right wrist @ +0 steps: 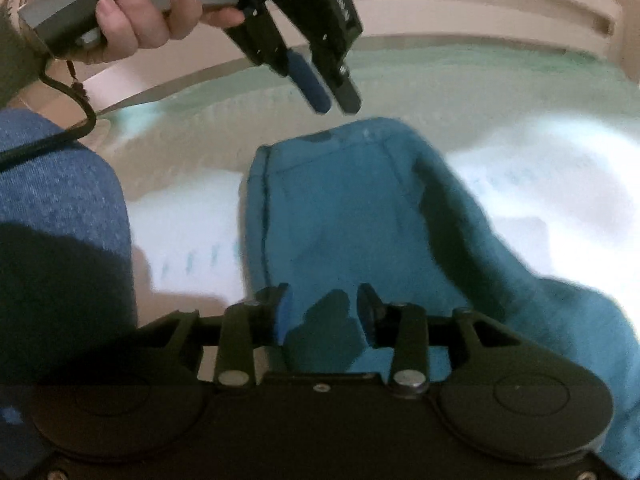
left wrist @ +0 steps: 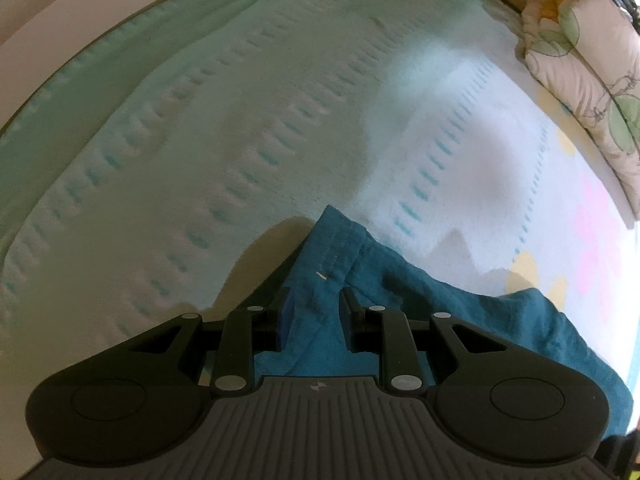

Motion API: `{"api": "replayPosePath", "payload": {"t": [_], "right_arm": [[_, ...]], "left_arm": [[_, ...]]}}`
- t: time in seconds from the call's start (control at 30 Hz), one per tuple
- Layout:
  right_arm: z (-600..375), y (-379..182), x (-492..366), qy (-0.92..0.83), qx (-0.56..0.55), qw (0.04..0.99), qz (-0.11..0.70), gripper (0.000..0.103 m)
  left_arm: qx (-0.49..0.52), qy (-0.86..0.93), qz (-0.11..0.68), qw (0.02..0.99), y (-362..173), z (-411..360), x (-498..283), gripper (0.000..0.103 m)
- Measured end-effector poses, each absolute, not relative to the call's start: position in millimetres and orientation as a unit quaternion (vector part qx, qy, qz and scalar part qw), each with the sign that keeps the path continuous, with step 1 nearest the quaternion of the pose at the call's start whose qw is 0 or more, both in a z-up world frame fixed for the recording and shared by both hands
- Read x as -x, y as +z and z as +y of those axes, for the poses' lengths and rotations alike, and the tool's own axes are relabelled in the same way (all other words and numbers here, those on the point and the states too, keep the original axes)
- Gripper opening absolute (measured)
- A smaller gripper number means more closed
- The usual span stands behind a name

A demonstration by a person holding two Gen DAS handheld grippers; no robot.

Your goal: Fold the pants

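1. The teal cotton pants (left wrist: pixel 400 280) (right wrist: pixel 340 208) lie bunched and partly folded, with a pale quilted bed cover stitched in rows of teal dashes (left wrist: pixel 240 120) (right wrist: pixel 540 184) spread under them on every side
2. In the right wrist view one stitched, rounded end of the pants points away from the camera, and a thick fold runs down their right side toward the lower right corner
3. The left gripper (left wrist: pixel 316 292) (right wrist: pixel 338 102), black with one blue pad, hangs just above that far end of the pants, tilted steeply down. Its fingers stand a narrow gap apart, and the right wrist view shows no cloth between them
4. A bare hand (right wrist: pixel 140 20) wraps the left gripper's grey handle, up and to the left of the pants; a black cord (right wrist: pixel 80 120) loops down from the handle
5. The right gripper (right wrist: pixel 324 292) is over the near end of the pants. Its fingers are spread, with teal cloth and a dark shadow showing between them; the picture is blurred, but the pads do not appear to press on the cloth
6. A leg in blue knit fabric (right wrist: pixel 52 184) sits left of the pants
7. A cream pillow printed with green and yellow flowers (left wrist: pixel 576 52) lies well beyond the pants, to the upper right in the left wrist view
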State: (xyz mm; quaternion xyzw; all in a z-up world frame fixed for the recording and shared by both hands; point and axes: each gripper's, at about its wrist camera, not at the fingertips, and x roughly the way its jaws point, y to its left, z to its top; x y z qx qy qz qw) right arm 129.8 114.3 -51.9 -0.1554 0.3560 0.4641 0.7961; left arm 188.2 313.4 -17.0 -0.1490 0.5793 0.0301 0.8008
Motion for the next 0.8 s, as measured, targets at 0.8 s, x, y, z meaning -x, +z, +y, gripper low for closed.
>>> {"api": "replayPosePath", "payload": {"t": [0.8], "right_arm": [[115.0,-84.2,-144.0,0.508,0.023,0.725,0.465,0.01]], "left_arm": [[0.105,-0.011,0.596,0.796,-49.2,276.6,-199.0,0.024]]}}
